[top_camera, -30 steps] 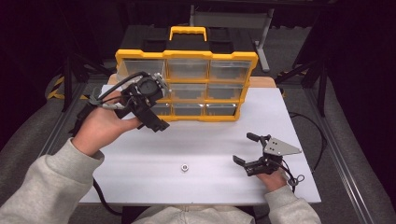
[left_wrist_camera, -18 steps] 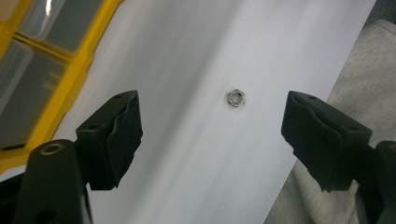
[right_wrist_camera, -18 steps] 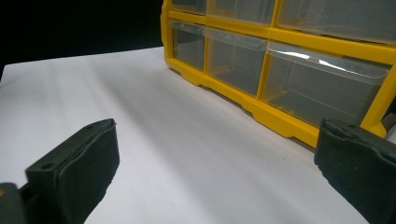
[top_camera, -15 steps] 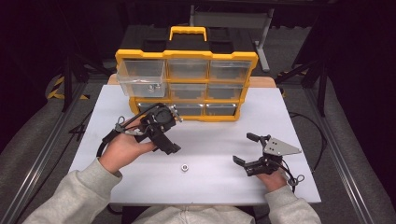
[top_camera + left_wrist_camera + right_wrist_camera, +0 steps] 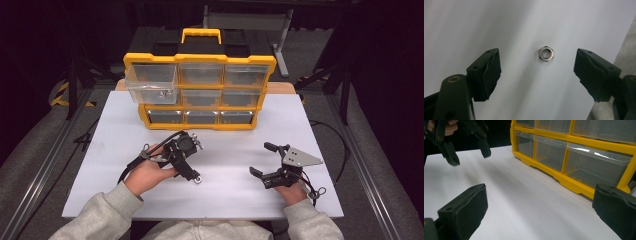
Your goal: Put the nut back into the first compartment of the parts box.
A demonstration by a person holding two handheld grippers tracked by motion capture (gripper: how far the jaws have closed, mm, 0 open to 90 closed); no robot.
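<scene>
A small steel hex nut (image 5: 546,53) lies flat on the white table (image 5: 230,150). My left gripper (image 5: 537,62) hangs just above it, pointing down, its jaws open, with the nut between them and untouched. From above, the left gripper (image 5: 192,172) sits left of centre with the nut (image 5: 199,180) at its tip. At the front right my right gripper (image 5: 261,160) rests open near the table, holding nothing. Its open jaws (image 5: 536,207) face the yellow organizer (image 5: 574,157), with the left gripper (image 5: 469,156) farther off.
The yellow organizer (image 5: 200,90) with clear drawers stands at the back of the table. Its top-left drawer (image 5: 152,82) is pulled out and holds a small metal part. Cables trail from both grippers. The table's front edge is close to the person's sleeves.
My left gripper has come down from in front of the organizer's left drawers to just over the nut. The pulled-out drawer is now uncovered. The right gripper has stayed put.
</scene>
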